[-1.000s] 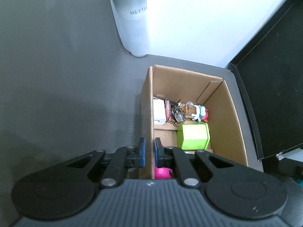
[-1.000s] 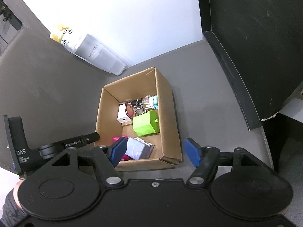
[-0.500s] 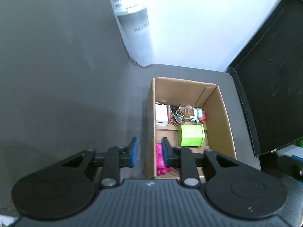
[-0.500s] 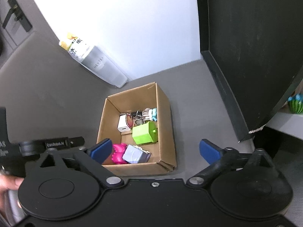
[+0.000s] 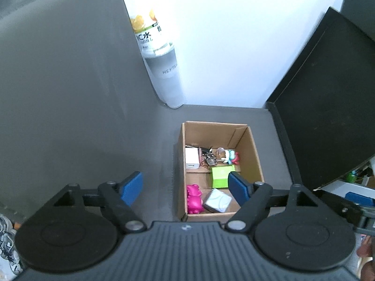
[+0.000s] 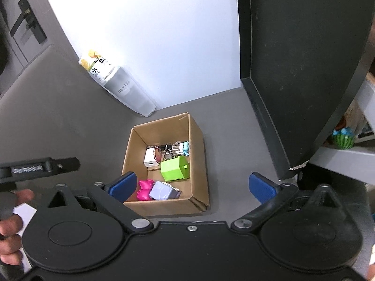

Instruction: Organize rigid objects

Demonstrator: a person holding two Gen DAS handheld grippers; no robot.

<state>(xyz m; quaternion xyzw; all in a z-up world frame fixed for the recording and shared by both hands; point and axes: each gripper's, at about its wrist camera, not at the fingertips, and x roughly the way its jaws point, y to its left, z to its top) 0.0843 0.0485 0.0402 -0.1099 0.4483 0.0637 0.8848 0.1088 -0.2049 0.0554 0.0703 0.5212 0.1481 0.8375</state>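
An open cardboard box (image 5: 181, 164) stands on the grey surface. It holds a green cube (image 5: 221, 175), a pink toy (image 5: 194, 199), a pale lavender case (image 5: 216, 202), a white charger (image 5: 192, 158), keys (image 5: 209, 159) and a small teal-and-red figure (image 5: 232, 157). My left gripper (image 5: 185, 185) hovers above the box's near left side; its jaws are opening and nothing is between the pads. In the right wrist view the box (image 6: 201, 164) lies below my right gripper (image 6: 192, 187), which is open wide and holds nothing. The green cube (image 6: 174, 168) and pink toy (image 6: 145, 189) show there too.
A tall drink bottle (image 5: 161, 70) stands against the white wall behind the box. A large black panel (image 5: 328, 117) rises on the right. In the right wrist view a shelf with a watermelon toy (image 6: 343, 139) is far right, and a hand (image 6: 9, 222) holds the left gripper.
Both grippers have risen away from the box. The left jaws, shut over the box's left wall a second ago, have let go and spread wide. The right jaws have widened.
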